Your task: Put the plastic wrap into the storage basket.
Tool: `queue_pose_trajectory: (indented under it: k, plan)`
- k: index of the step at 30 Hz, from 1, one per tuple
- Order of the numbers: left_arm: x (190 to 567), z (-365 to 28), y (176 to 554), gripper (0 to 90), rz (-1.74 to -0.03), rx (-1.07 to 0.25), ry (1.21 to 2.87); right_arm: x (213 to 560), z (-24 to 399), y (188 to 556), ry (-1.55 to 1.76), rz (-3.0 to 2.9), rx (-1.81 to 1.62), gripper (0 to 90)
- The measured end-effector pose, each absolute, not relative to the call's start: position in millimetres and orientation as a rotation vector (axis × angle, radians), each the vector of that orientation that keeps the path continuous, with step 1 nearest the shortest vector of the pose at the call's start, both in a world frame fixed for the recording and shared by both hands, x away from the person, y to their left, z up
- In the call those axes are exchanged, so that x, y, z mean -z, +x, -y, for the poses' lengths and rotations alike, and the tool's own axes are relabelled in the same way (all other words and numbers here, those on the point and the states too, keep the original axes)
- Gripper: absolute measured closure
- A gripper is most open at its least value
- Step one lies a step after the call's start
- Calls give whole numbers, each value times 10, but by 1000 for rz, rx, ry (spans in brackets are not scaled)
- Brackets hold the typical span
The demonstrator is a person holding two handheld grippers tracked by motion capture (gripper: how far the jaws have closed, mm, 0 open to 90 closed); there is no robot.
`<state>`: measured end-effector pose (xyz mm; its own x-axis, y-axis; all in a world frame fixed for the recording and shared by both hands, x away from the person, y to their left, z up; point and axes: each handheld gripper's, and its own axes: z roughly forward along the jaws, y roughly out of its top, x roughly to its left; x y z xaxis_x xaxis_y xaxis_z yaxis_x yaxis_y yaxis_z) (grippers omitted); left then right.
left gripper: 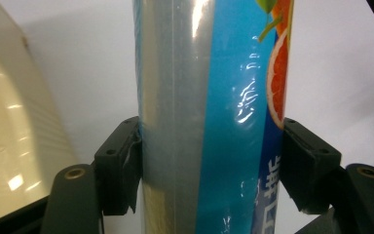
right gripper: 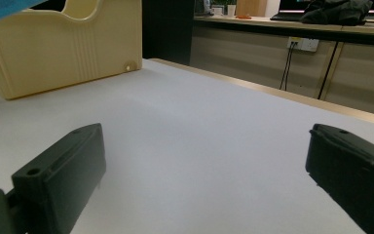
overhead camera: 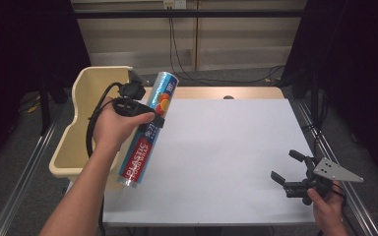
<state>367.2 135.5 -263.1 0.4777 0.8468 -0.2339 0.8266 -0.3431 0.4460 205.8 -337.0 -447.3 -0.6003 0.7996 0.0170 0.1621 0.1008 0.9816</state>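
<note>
A long roll of plastic food wrap [overhead camera: 148,129], blue and silver with fruit pictures, hangs tilted above the table's left edge. My left gripper [overhead camera: 145,115] is shut on its middle. In the left gripper view the two black pads [left gripper: 121,165] press on both sides of the roll [left gripper: 209,117]. A cream plastic bin [overhead camera: 86,105] stands just left of the roll, beside the table. My right gripper [overhead camera: 285,167] rests low over the near right corner of the white table [overhead camera: 226,142], jaws wide apart with nothing between them [right gripper: 204,175].
The cream bin [right gripper: 63,48] has a cut-out handle in its wall. Beyond the table's far edge run a wooden strip, cables and a pale wall panel. Metal rails flank the table on both sides.
</note>
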Motion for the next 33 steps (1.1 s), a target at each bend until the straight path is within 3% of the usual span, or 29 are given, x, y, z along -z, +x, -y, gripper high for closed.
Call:
queue_pose_trajectory:
  k: [20,33]
  plan:
    - [2329,-1989,3574,326,-1555,-42,2146,4477,3373,2062,942,-1845,-1535,7]
    - [2482,-2327,3591,324,-1686,-103,2087,4480,3370,2070,938,-1852,-1534,7]
